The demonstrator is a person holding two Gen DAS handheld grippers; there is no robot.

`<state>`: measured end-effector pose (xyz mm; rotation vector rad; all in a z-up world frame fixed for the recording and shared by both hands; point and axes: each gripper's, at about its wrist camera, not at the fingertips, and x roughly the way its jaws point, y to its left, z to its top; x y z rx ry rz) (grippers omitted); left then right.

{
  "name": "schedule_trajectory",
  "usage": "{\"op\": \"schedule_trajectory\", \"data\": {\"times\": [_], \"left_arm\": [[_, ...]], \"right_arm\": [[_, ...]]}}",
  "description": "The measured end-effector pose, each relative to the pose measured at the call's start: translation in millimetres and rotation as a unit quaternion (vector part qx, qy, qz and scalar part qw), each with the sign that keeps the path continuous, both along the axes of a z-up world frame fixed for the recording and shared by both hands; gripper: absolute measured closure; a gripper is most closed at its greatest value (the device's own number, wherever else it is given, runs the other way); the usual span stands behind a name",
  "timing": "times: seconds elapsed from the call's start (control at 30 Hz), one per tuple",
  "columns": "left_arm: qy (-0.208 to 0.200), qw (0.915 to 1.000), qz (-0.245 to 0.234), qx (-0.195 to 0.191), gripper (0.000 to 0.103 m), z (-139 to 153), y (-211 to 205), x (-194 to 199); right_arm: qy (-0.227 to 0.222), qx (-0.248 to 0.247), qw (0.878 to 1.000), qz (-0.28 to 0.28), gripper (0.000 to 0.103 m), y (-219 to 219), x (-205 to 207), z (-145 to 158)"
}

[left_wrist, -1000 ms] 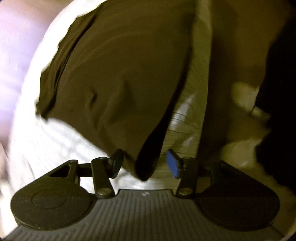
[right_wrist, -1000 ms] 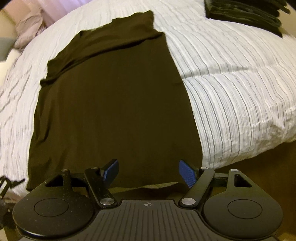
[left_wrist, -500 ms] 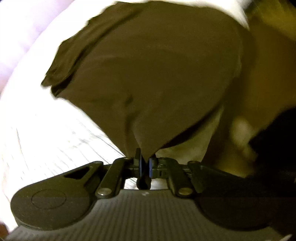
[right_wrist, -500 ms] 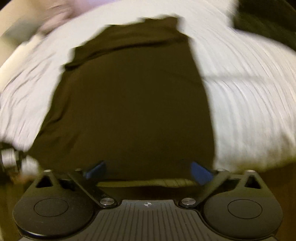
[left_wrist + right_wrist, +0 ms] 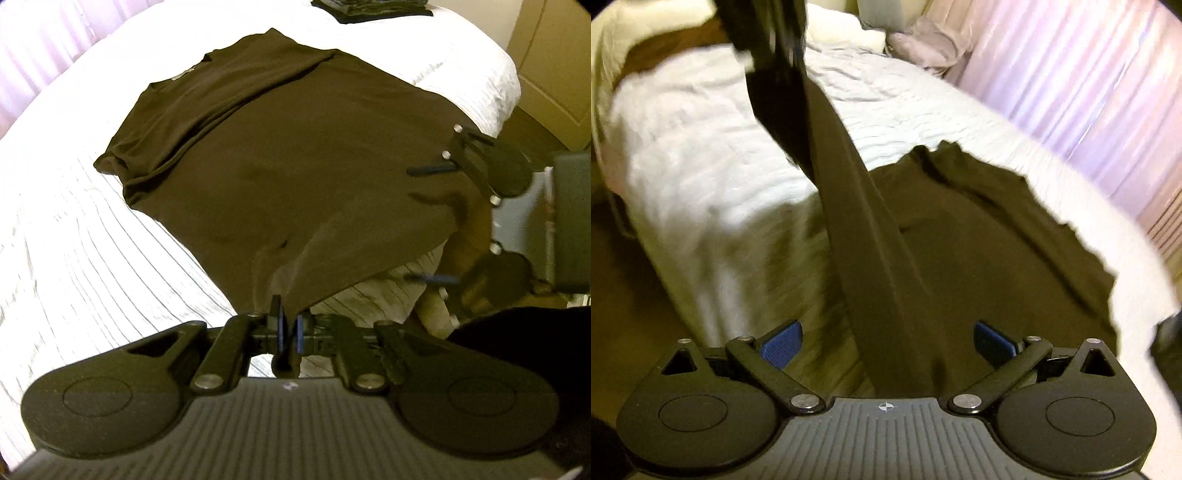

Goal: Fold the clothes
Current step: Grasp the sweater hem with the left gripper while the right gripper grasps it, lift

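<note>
Dark brown knit shirt (image 5: 295, 155) lies spread on the white, thin-striped bed cover (image 5: 74, 266), its near hem hanging past the bed edge. Left gripper (image 5: 289, 329): blue pads pinched together on the near corner of that hem, cloth pulled up off the cover into a tented peak at the pinch. A bit of the corner pokes out below the pads. Right gripper (image 5: 886, 341): fingers spread wide, blue pads well apart, nothing pressed between them. In the right wrist view a taut band of the same brown fabric runs up from between the open fingers toward the top of the frame, where it meets a blurred dark shape; cannot tell what that shape is. Left wrist view also shows the right gripper (image 5: 432, 225) at the shirt's right hem corner, one finger over the cloth, the other below the hem, not closed on it. Stack of dark folded clothes (image 5: 369, 9) sits at the far end of the bed. Pale pink curtain (image 5: 1089, 92) runs along the far side of the bed.
</note>
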<state>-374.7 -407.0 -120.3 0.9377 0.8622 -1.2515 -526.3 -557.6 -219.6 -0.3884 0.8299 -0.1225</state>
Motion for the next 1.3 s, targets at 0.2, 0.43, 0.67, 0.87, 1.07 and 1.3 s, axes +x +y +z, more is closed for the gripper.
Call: {"op": "schedule_trajectory", "data": {"times": [0.2, 0.43, 0.67, 0.87, 1.07, 1.3], "left_arm": [[-0.001, 1.0, 0.001, -0.001, 0.098, -2, 4, 5], [-0.005, 1.0, -0.007, 0.001, 0.098, -8, 4, 2], [-0.02, 0.9997, -0.013, 0.0, 0.098, -6, 8, 4], [-0.048, 0.9974, 0.008, -0.053, 0.098, 28, 15, 27], [-0.087, 0.9893, 0.034, -0.112, 0.098, 67, -21, 85], [-0.115, 0.9848, 0.056, -0.118, 0.098, 86, -97, 162]], "right_arm": [[0.05, -0.097, 0.991, -0.08, 0.03, -58, -43, -26], [0.085, -0.131, 0.979, -0.129, 0.064, -135, -107, -16], [0.09, -0.106, 0.986, -0.092, 0.101, -154, -105, 22], [0.081, -0.114, 0.986, -0.086, 0.101, -149, -95, 88], [0.072, -0.141, 0.986, -0.056, 0.101, -179, -50, 151], [0.094, -0.138, 0.986, -0.008, 0.101, -262, 31, 195]]}}
